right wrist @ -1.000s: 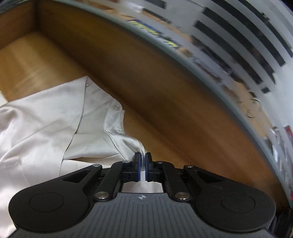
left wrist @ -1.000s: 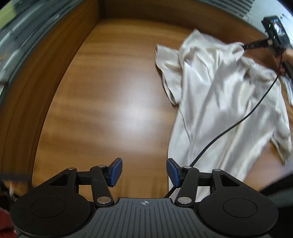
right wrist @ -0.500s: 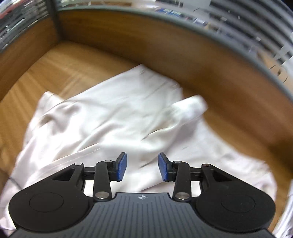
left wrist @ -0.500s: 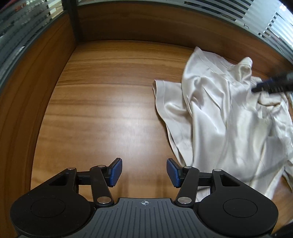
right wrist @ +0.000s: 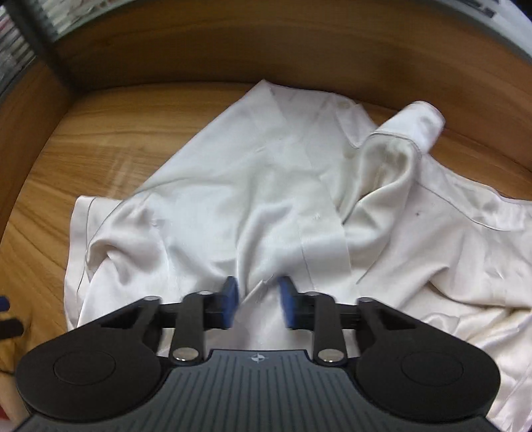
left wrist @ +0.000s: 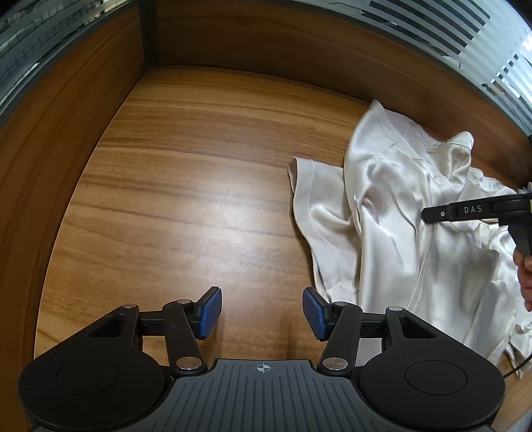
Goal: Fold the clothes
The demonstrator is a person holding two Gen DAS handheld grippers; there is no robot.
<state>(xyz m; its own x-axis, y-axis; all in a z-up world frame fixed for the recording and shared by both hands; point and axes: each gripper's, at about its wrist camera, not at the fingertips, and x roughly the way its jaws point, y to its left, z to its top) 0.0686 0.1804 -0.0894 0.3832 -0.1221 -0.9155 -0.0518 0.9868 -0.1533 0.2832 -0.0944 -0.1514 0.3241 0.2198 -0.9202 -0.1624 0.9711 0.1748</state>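
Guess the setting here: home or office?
Probably an office. The cream satin shirt lies on a wood-grain desk enclosed by low wooden partition walls, and behind those runs striped frosted glass, like a meeting-room or cubicle divider.

A brown wood-grain tabletop (left wrist: 199,186) fills most of the left wrist view, its grain running crosswise, with a soft patch of light reflected near the middle; low wooden side walls of the same brown (left wrist: 252,43) stand along its far and left edges and meet at a dark corner post (left wrist: 148,30); above the walls runs frosted glass with dark horizontal stripes (left wrist: 442,23); in the right wrist view the same tabletop (right wrist: 99,139) and far wall (right wrist: 266,43) show, slightly blurred.
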